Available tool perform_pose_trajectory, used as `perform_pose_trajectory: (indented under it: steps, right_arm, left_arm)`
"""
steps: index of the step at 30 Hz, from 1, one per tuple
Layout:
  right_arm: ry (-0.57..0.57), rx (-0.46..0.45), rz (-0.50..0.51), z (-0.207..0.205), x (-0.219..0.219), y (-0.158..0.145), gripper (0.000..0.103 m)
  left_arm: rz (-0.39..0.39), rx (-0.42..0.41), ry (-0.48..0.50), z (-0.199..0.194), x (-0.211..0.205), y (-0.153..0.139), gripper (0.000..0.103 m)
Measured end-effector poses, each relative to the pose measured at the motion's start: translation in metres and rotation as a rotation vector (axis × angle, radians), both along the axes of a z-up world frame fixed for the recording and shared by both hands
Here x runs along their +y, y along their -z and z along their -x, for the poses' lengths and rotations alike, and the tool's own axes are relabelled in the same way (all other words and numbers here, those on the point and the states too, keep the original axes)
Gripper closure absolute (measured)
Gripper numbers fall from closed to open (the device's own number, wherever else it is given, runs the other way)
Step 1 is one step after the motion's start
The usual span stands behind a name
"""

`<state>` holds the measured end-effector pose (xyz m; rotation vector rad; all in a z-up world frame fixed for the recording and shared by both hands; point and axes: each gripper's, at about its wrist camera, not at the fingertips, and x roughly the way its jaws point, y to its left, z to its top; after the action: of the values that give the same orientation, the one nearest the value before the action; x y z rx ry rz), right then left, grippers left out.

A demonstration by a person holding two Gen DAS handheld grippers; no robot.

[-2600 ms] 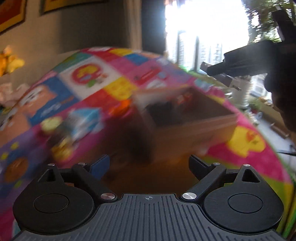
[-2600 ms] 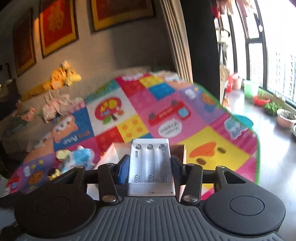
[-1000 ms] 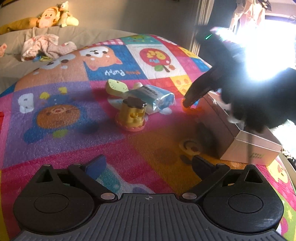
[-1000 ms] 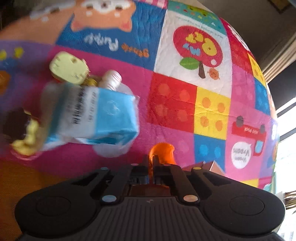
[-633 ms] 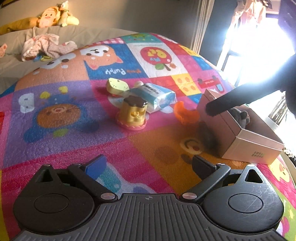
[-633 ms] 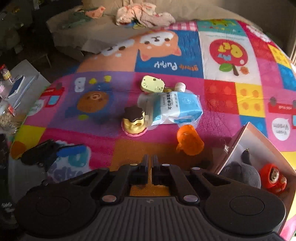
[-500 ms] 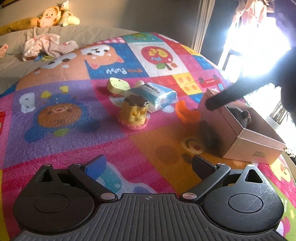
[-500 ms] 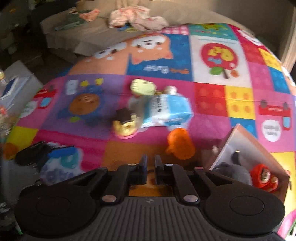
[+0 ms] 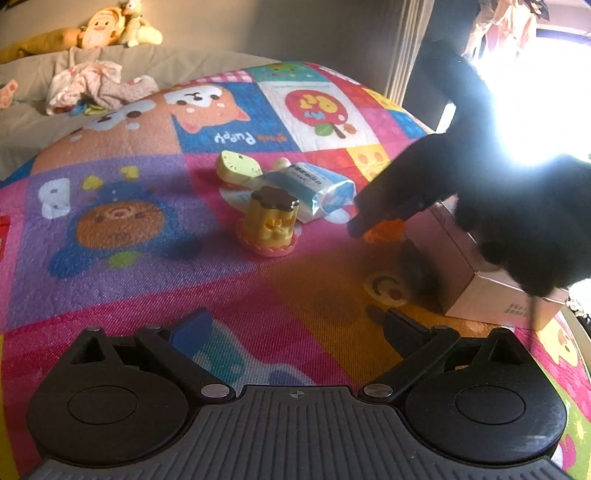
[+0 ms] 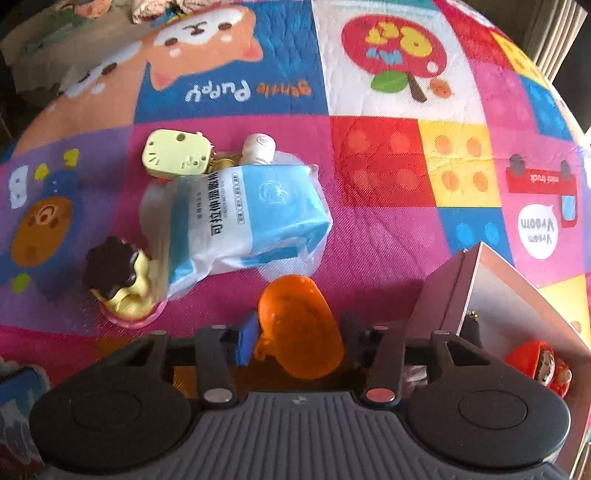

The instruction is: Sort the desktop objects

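An orange translucent scoop-like piece (image 10: 299, 328) lies on the colourful play mat (image 10: 388, 166), between the fingers of my right gripper (image 10: 297, 338). Its jaws are opening and stand either side of the piece without pressing it. In the left wrist view the right gripper (image 9: 388, 210) is a dark shape pointing down at the orange piece (image 9: 384, 232), beside the pink box (image 9: 465, 266). My left gripper (image 9: 295, 328) hangs open and empty over the near mat. A blue-and-white packet (image 10: 251, 221), a pale green case (image 10: 173, 155) and a yellow toy with a brown top (image 10: 118, 291) lie left of the orange piece.
The open pink box (image 10: 480, 288) holds a red doll (image 10: 539, 365) and stands just right of my right gripper. A sofa with plush toys (image 9: 107, 29) and clothes (image 9: 92, 85) runs behind the mat. Window glare fills the right of the left wrist view.
My right gripper has come down from above the mat onto the orange piece, and its jaws have gone from shut to parted around it. The left gripper has stayed put.
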<state>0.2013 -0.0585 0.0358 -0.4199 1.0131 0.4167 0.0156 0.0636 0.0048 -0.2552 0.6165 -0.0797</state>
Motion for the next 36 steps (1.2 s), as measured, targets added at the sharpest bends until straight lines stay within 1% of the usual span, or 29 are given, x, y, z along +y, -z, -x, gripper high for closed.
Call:
perform_pose_trajectory:
  steps: [1,3,6,7,9,11,14,16,19,20,21,22,23,26,27,29,32,33,34,36]
  right_arm:
    - [-0.01,-0.009,-0.015,0.007,-0.003,-0.004,0.056]
    - [-0.036,-0.016,-0.077,0.028,-0.013,-0.017,0.056]
    - [-0.104,-0.029,-0.169,0.073,-0.032,-0.039,0.056]
    - [-0.122,-0.034,-0.19,0.089,-0.041,-0.044,0.056]
    - [-0.139,-0.081,-0.184,0.123,-0.054,-0.048,0.056]
    - [-0.163,-0.142,-0.159,0.157,-0.068,-0.046,0.056]
    - [-0.158,-0.173,-0.153,0.192,-0.09,-0.034,0.056]
    - [-0.122,-0.181,-0.16,0.201,-0.103,-0.023,0.056]
    - [-0.031,-0.183,-0.199,0.202,-0.121,-0.006,0.055]
    - [0.0,-0.189,-0.216,0.202,-0.126,-0.003,0.053]
    - [0.025,-0.199,-0.236,0.203,-0.132,0.0,0.044]
    - [0.053,-0.211,-0.26,0.205,-0.138,0.001,0.037]
    - [0.086,-0.232,-0.286,0.208,-0.144,0.002,0.028]
    - [0.162,-0.294,-0.351,0.219,-0.158,0.007,0.023]
    - [0.181,-0.304,-0.369,0.222,-0.162,0.009,0.019]
    - [0.215,-0.323,-0.402,0.228,-0.17,0.014,0.014]
    - [0.261,-0.352,-0.414,0.232,-0.178,0.023,0.009]
    - [0.277,-0.351,-0.422,0.233,-0.181,0.026,0.009]
    - [0.287,-0.341,-0.429,0.231,-0.183,0.029,0.009]
    - [0.302,-0.35,-0.449,0.23,-0.186,0.028,0.004]
  left_arm:
    - [0.001,0.001,0.0,0.0,0.0,0.0,0.001]
    - [0.003,0.002,0.0,0.0,0.0,0.0,0.001]
    - [0.003,0.005,0.0,-0.001,0.0,0.0,0.001]
    - [0.001,0.007,0.0,-0.001,0.0,0.0,0.001]
    - [-0.002,0.009,0.0,-0.002,-0.001,0.0,0.001]
    - [-0.005,0.011,0.0,-0.002,-0.001,0.0,0.0]
    - [-0.012,0.013,-0.001,-0.002,-0.002,0.001,0.0]
    - [-0.021,0.015,-0.002,-0.003,-0.004,0.001,0.0]
    - [-0.042,0.022,-0.005,-0.004,-0.006,0.0,0.0]
    - [-0.047,0.023,-0.006,-0.004,-0.007,0.0,0.0]
    - [-0.056,0.025,-0.012,-0.004,-0.008,0.0,0.0]
    - [-0.062,0.028,-0.02,-0.004,-0.008,0.0,0.0]
    - [-0.072,0.032,-0.032,-0.005,-0.009,0.0,0.0]
    - [-0.106,0.028,-0.083,-0.008,-0.01,-0.003,0.0]
    - [-0.119,0.019,-0.084,-0.011,-0.011,-0.006,0.0]
    - [-0.15,0.008,-0.078,-0.02,-0.014,-0.01,0.0]
    - [-0.179,-0.012,-0.066,-0.043,-0.017,-0.016,0.001]
    - [-0.196,-0.017,-0.071,-0.052,-0.019,-0.016,0.003]
    - [-0.214,-0.015,-0.076,-0.061,-0.02,-0.016,0.012]
    - [-0.241,0.018,-0.085,-0.081,-0.023,-0.013,0.026]
